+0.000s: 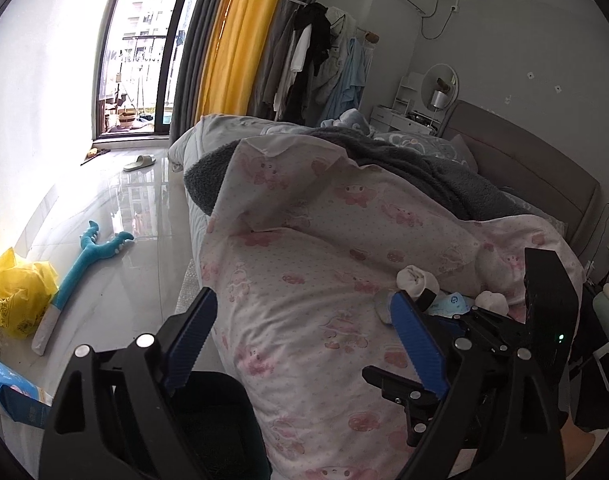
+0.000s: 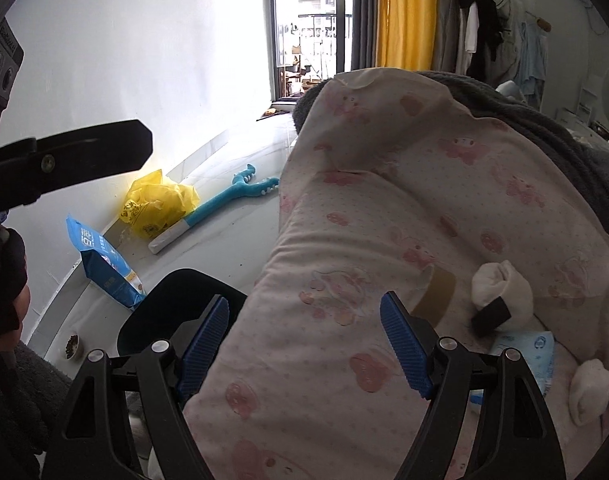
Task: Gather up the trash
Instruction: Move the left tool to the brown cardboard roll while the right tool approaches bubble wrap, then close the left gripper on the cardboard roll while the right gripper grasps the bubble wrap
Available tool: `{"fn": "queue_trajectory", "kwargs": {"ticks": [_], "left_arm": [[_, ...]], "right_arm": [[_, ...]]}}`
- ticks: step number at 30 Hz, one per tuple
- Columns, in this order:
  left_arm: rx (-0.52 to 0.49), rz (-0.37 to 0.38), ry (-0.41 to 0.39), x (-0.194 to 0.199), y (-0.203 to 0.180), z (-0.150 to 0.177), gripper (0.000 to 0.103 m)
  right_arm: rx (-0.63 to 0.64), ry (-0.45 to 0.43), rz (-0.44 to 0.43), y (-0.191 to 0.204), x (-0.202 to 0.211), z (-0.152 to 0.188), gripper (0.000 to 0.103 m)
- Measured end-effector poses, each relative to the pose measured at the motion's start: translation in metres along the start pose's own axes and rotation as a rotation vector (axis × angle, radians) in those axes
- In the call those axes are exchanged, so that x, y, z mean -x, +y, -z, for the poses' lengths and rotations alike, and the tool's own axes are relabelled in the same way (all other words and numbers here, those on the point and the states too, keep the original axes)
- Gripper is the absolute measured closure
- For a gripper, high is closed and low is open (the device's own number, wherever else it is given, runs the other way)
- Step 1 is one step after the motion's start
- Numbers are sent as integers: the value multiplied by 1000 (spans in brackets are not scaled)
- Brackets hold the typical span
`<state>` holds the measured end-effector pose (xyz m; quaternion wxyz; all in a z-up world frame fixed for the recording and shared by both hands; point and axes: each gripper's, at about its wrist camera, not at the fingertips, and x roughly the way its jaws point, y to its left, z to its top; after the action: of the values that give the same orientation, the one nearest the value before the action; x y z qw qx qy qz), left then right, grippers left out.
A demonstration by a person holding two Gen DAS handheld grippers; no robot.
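Right wrist view: crumpled blue-and-white wrapper [image 2: 532,354] lies on pink quilt [image 2: 344,280]; right gripper [image 2: 304,344] wide open, empty.

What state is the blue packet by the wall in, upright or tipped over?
Tipped over. The blue packet lies slanted on the floor below the wall, near the yellow bag.

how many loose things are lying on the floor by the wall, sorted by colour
Yellow: 1, the crumpled yellow plastic bag
Blue: 1, the blue foil pouch with white print
Teal: 1, the teal plush dinosaur-head grabber toy with a white handle
Pale green: 1, the pale green rubber slipper near the window
Total: 4
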<state>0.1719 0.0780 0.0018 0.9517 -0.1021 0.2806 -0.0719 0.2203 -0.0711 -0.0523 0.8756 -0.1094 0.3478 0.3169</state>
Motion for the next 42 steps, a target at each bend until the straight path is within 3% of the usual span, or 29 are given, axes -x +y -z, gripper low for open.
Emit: {"fn": "queue_trajectory", "kwargs": {"ticks": [9,27,35,42], "left_arm": [[-12,36,36,-28,-31,0,9],[-99,85,120,-81,-84,3,9],[-121,53,153,-110,-100,12,17],[-133,39,172,-130,-114,21,24]], "right_arm": [[-61,-5,52,-55,24,17,24],[-38,48,119,-121,44,64,22],[-37,96,111,-133,38,84,22],[-70,114,95,-149,33,92,38]]}}
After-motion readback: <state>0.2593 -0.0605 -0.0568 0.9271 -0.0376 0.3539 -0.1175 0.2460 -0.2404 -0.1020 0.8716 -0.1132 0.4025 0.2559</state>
